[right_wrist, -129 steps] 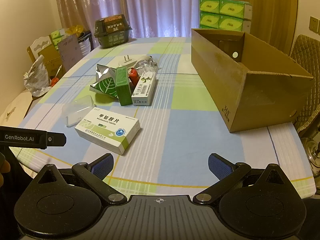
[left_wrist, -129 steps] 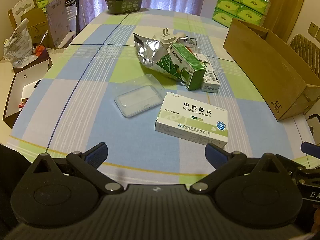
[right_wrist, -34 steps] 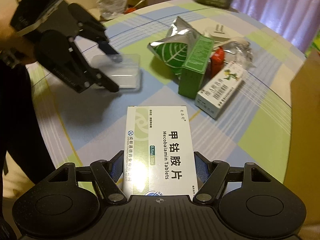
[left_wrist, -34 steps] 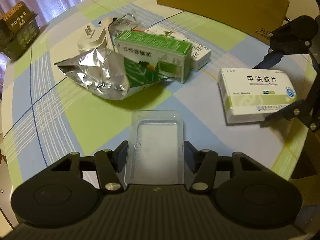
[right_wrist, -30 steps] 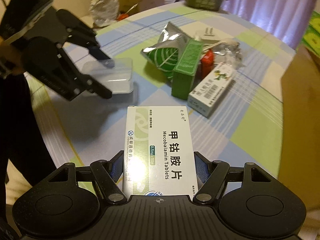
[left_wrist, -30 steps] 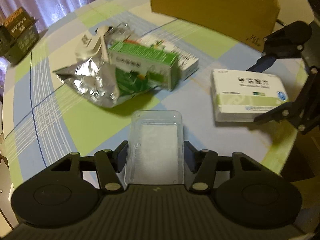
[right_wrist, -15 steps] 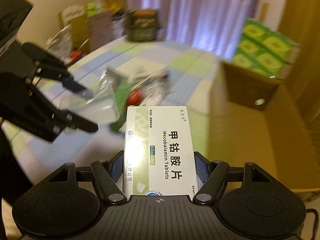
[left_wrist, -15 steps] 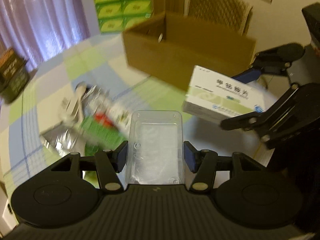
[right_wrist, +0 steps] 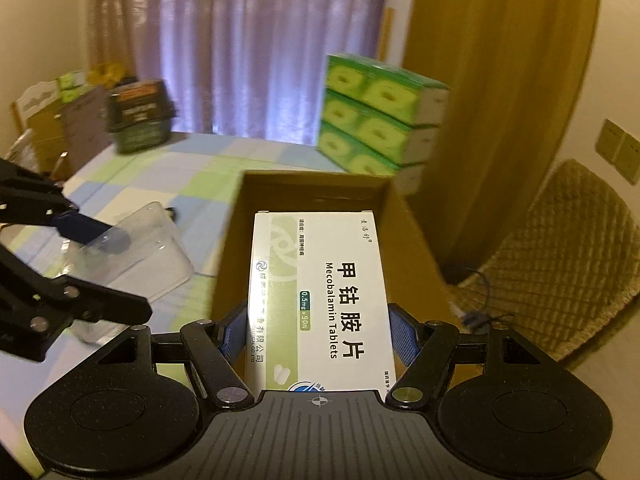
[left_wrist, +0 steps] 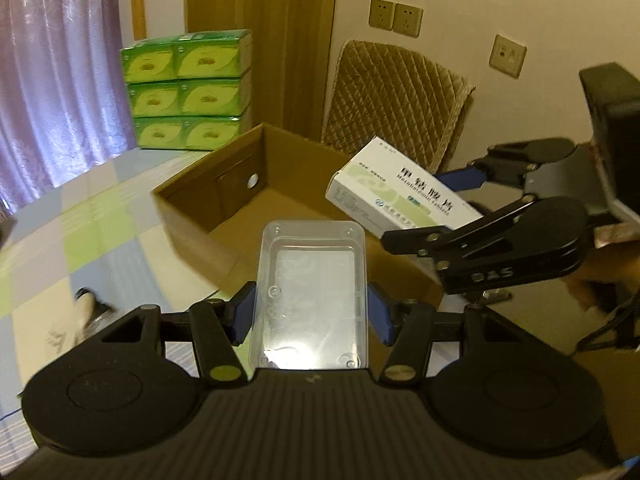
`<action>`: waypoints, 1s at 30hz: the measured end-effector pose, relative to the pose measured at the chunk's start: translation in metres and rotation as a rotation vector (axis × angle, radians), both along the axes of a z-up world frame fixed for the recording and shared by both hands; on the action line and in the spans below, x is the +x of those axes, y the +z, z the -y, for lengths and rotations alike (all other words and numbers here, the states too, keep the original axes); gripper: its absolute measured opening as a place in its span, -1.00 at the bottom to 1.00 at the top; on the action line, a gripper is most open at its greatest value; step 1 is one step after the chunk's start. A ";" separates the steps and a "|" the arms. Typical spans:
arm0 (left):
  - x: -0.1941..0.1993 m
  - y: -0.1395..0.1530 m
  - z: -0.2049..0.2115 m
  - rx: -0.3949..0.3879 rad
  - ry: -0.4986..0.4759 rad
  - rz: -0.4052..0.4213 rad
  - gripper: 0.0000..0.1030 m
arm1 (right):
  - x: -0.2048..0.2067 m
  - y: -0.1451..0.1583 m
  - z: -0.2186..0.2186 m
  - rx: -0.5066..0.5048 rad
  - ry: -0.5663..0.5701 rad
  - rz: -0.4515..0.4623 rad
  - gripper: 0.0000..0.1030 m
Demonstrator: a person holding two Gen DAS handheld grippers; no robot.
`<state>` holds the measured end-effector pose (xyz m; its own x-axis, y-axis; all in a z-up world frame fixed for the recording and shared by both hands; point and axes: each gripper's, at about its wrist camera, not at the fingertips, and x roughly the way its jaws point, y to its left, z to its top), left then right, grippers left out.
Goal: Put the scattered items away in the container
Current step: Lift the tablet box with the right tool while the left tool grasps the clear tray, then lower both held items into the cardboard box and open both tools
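Note:
My left gripper is shut on a clear plastic tray, held above the near rim of the open cardboard box. My right gripper is shut on a white and green Mecobalamin tablet box, which hangs over the cardboard box. In the left wrist view the tablet box and the right gripper sit over the right part of the cardboard box. In the right wrist view the clear tray and left gripper are at the left.
Stacked green tissue packs stand behind the cardboard box. A quilted chair is at its far side. A dark basket sits at the table's far end. The checked tablecloth spreads left of the box.
Both grippers have lifted their items off the table and swung toward the cardboard box. The tray and tablet box now hang over the box; the pile of other items has left view.

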<state>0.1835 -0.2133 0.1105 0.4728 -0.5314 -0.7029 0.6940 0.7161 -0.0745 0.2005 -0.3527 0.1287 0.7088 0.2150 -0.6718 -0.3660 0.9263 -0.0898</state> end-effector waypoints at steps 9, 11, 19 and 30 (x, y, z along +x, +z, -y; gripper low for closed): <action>0.038 -0.022 0.059 -0.009 -0.009 -0.042 0.02 | 0.034 -0.022 0.039 0.011 -0.044 -0.039 0.42; 0.043 -0.032 0.066 0.009 -0.010 -0.050 0.03 | 0.040 -0.029 0.044 0.018 -0.053 -0.048 0.42; 0.047 -0.059 0.069 0.053 0.014 -0.022 0.36 | 0.044 -0.048 0.054 0.017 -0.064 -0.070 0.42; 0.027 -0.037 0.033 0.081 0.035 0.067 0.46 | 0.046 -0.052 0.041 0.033 -0.038 -0.089 0.42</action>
